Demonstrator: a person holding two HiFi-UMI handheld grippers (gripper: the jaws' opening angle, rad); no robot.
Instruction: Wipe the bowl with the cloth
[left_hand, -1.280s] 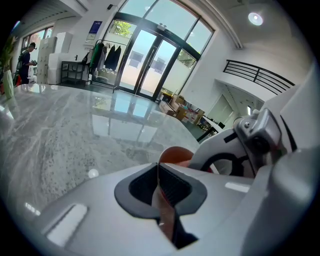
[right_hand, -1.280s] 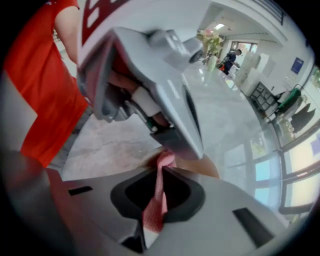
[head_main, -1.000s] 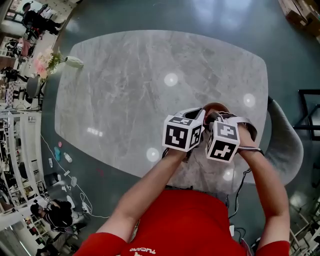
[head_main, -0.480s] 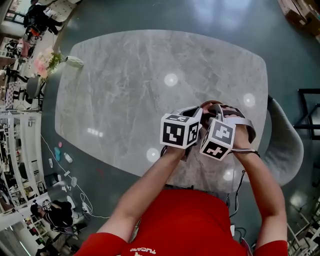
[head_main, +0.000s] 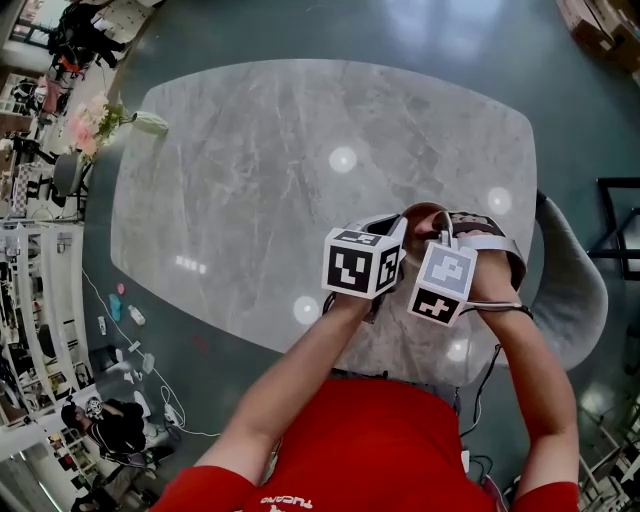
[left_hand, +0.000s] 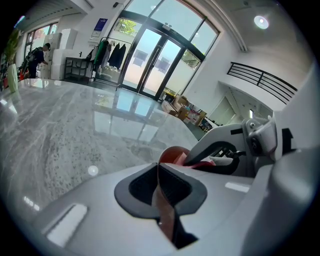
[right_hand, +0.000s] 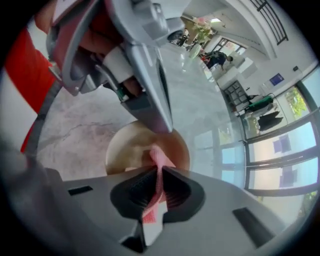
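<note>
Grey marble table (head_main: 250, 180) with rounded corners, filling most of the head view. Grey chair (head_main: 580, 290) tucked against its right edge. Red shirt (head_main: 370, 440) at the near edge, with both bare forearms stretched out over the table's near right part. Left gripper (left_hand: 159, 170) and right gripper (right_hand: 160, 172) close together there, marker cubes almost touching. Brown bowl (right_hand: 122, 145) just beyond the cubes, over that same near right part of the table, tan inside; resting or lifted, impossible to tell. Left jaws pressed together on the bowl's rim, a thin brown edge pinched between the pads. Right jaws clamped on a fold of the pink checked cloth (right_hand: 156, 159), with its tip poking out past the pads over the bowl's inside, just beside the left gripper's nose.
</note>
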